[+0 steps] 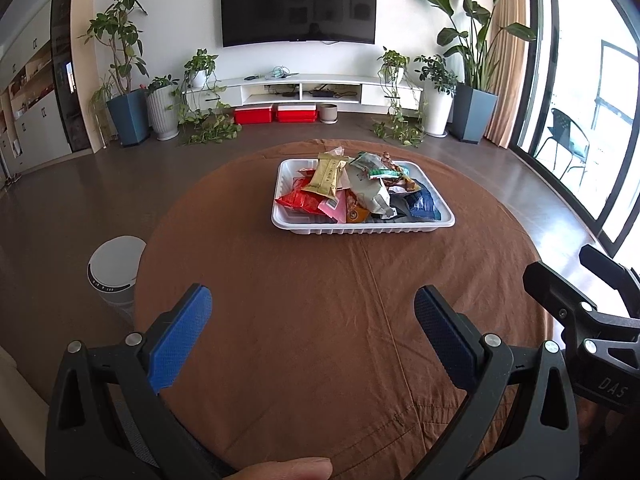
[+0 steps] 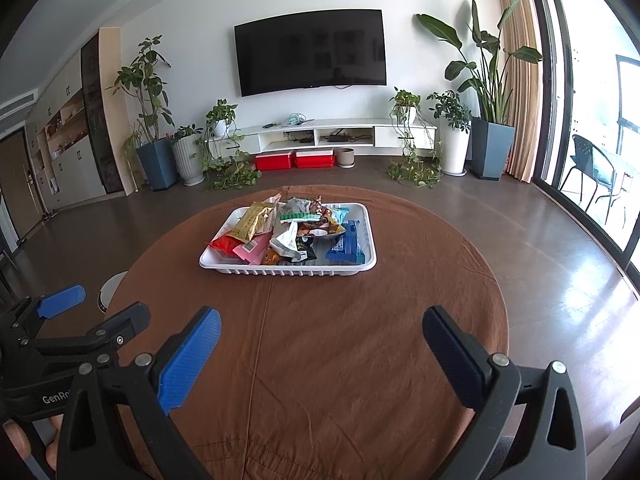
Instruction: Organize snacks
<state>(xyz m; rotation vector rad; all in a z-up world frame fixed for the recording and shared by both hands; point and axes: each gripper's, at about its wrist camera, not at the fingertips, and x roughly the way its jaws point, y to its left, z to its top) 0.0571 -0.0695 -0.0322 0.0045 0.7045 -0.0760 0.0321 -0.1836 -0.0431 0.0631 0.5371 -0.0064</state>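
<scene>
A white plastic tray [image 1: 360,230] sits at the far middle of a round table with a brown cloth [image 1: 320,320]; it also shows in the right wrist view [image 2: 288,270]. It holds a heap of several snack packets, among them a gold one [image 1: 326,174], a red one [image 1: 298,200] and a blue one [image 2: 346,244]. My left gripper [image 1: 312,312] is open and empty over the near part of the table. My right gripper [image 2: 320,336] is open and empty beside it, to the right; its body shows in the left wrist view [image 1: 592,312].
A white round bin [image 1: 114,270] stands on the floor left of the table. A TV [image 1: 298,6], a low white cabinet [image 1: 304,88], red boxes and potted plants line the far wall. Glass doors [image 2: 592,120] are on the right.
</scene>
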